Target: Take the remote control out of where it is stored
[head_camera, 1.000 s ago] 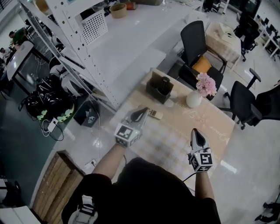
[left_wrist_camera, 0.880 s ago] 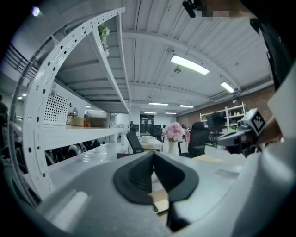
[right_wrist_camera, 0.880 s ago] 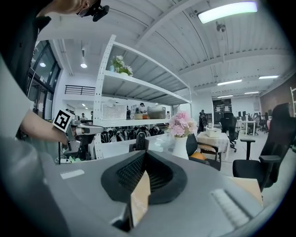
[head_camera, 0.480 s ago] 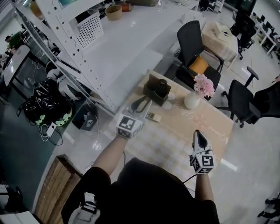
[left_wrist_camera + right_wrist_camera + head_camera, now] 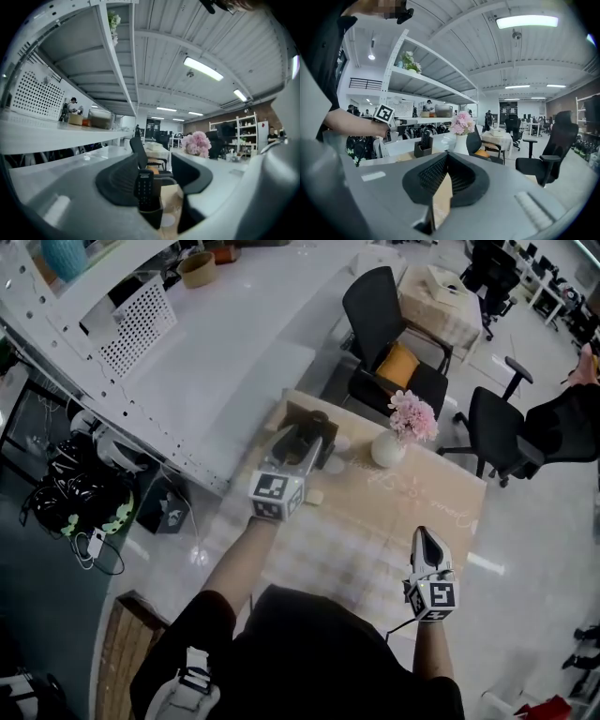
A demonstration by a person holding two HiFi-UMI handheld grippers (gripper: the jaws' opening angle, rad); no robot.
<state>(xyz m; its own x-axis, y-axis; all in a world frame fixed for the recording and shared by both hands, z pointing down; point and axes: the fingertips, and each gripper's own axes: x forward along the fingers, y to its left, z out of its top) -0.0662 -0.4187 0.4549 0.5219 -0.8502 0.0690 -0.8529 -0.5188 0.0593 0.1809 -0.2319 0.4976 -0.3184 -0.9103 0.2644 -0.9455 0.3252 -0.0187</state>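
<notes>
In the head view, the left gripper [image 5: 298,451] is hovering at the table's [image 5: 412,512] far left corner, where the remote control [image 5: 320,422] is standing upright in its holder [image 5: 292,414] — the right gripper [image 5: 424,542] is hanging well apart, by the near edge. In the left gripper view, the fingers [image 5: 119,180] are opening, spread, the remote control's long axis rising just ahead between them, untouched. In the right gripper view, the fingers [image 5: 436,176] are pressing together on nothing.

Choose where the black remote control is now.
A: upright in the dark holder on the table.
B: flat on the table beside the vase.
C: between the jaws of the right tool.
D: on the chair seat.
A: in the left gripper view the remote control stands upright with its lower end inside the dark holder.
</notes>
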